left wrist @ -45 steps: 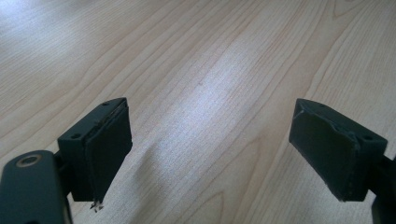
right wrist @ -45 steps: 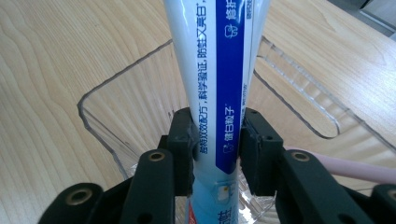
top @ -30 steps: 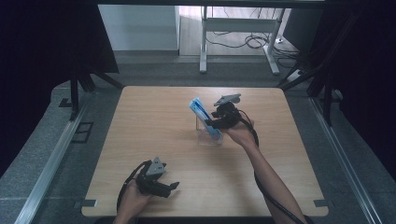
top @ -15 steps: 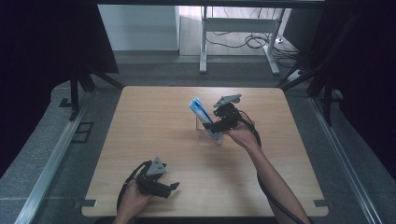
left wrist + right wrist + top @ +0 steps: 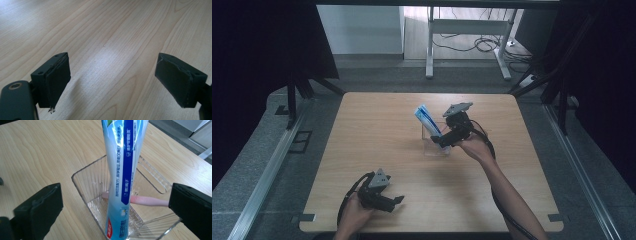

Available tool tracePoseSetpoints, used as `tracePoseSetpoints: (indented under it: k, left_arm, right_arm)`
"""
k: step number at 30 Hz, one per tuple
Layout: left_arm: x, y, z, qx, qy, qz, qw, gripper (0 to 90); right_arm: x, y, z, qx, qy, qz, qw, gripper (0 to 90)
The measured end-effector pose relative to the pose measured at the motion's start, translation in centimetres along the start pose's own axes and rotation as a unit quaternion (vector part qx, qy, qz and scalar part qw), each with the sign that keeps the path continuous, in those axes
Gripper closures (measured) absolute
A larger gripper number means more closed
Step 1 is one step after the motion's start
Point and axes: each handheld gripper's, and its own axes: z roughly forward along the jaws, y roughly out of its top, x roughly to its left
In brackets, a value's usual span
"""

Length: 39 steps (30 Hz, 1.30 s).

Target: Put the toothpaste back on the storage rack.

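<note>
A blue-and-white toothpaste tube [image 5: 122, 177] stands cap-down, leaning, in a clear plastic container [image 5: 85, 185]. A pink toothbrush [image 5: 147, 201] lies across the container's bottom. My right gripper [image 5: 116, 195] is open. Its jaws have just been opening; the tube stands between them, and neither pad touches it. From above, the tube [image 5: 426, 120] sticks out of the container [image 5: 432, 145] mid-table, with the right gripper [image 5: 438, 141] at the container's right side. My left gripper [image 5: 396, 201] rests open near the front edge, and in its own view the left gripper [image 5: 116, 75] has bare wood between its jaws.
The wooden table [image 5: 362, 125] has bare wood on its left half and along the front right. Beyond the far edge stand a metal desk frame [image 5: 429, 45] and floor cables [image 5: 472, 42]. Dark curtains flank both sides.
The right gripper's jaws have spread apart off the toothpaste tube, which stays leaning in the container. The right hand shifted slightly toward the near side. The left hand has not moved.
</note>
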Motion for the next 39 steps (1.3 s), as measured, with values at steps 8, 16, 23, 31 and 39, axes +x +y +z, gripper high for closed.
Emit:
tracePoseSetpoints:
  k: [8, 16, 23, 31, 39]
  left_arm:
    - [0.2, 0.0, -0.2, -0.014, -0.005, -0.008, 0.9999, 13.1]
    - [0.2, -0.1, -0.3, -0.016, -0.005, -0.012, 0.9998, 13.1]
    - [0.3, -0.2, -0.5, -0.022, -0.011, -0.020, 0.9995, 13.1]
    - [0.4, -0.2, -0.6, -0.024, -0.011, -0.022, 0.9994, 13.1]
    - [0.4, -0.2, -0.6, -0.023, -0.010, -0.021, 0.9995, 13.1]
  right_arm:
    - [0.4, -0.6, -0.9, -0.003, 0.001, -0.001, 1.0000, 0.0]
    - [1.1, -1.4, -1.8, -0.002, 0.000, -0.003, 1.0000, 0.0]
    - [1.9, -2.2, -2.3, 0.003, 0.006, -0.001, 1.0000, 0.0]
    - [2.7, -3.1, -3.1, -0.001, 0.011, -0.001, 0.9999, 0.0]
    - [2.9, -4.4, -4.1, 0.000, 0.006, 0.001, 1.0000, 0.0]
